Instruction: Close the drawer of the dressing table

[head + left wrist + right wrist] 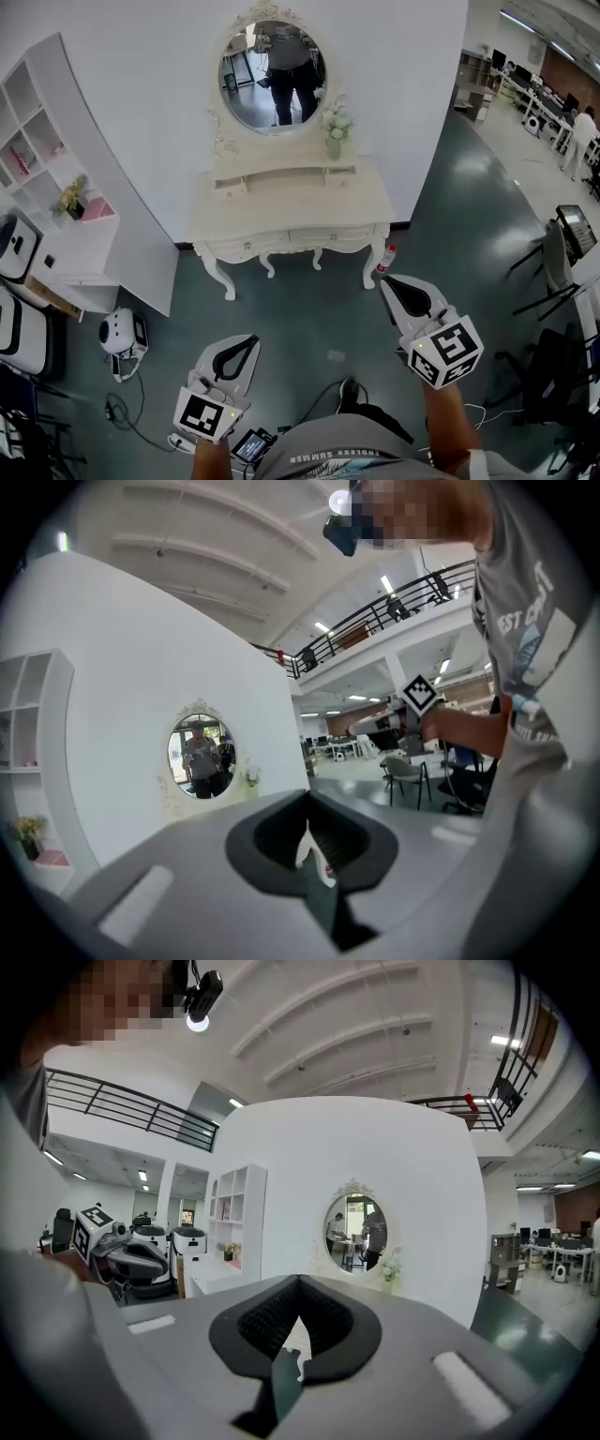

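Observation:
The white dressing table (291,202) stands against the wall under an oval mirror (272,75), seen also in the left gripper view as the mirror (199,757) and in the right gripper view as the mirror (354,1232). Two front drawers (281,239) look near flush; a small upper drawer (228,187) seems to stick out slightly. My left gripper (246,339) (307,822) is shut and empty, well short of the table. My right gripper (386,281) (298,1321) is also shut and empty, closer to the table's right front leg.
A white shelf unit (56,169) stands left of the table. A red-and-white bottle (385,258) sits by the table's right leg. A white device (120,333) and cables lie on the floor at left. Chairs (562,253) stand at right. A flower vase (336,131) is on the tabletop.

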`<state>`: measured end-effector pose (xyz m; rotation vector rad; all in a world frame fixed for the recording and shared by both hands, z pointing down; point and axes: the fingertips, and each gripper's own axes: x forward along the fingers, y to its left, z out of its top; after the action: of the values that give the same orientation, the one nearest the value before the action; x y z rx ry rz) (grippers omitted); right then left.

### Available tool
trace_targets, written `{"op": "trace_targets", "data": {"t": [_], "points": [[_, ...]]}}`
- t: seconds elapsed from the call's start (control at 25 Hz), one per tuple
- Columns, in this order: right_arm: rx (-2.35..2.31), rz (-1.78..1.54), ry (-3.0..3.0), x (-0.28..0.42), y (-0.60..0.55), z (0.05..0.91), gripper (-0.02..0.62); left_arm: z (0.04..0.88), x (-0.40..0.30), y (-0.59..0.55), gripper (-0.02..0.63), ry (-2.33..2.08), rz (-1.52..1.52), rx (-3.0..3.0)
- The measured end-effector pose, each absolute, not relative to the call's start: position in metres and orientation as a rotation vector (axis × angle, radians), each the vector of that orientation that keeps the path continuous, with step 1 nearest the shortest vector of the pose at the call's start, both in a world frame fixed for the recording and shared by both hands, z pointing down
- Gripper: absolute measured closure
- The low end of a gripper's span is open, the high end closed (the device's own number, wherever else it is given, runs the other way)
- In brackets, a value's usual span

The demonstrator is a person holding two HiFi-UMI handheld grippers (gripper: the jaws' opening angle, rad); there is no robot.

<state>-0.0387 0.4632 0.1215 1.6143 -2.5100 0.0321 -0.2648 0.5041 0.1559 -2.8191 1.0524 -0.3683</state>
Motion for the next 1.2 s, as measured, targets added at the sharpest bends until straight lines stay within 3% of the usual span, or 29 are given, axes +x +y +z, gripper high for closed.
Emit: {"op": "trace_targets", "data": {"t": [1.2], "points": [[1.550, 0.148, -2.595, 0.115, 0.295, 0.155, 0.595, 0.153, -0.095, 0.344, 0.603, 1.063, -0.507, -2.766]]}}
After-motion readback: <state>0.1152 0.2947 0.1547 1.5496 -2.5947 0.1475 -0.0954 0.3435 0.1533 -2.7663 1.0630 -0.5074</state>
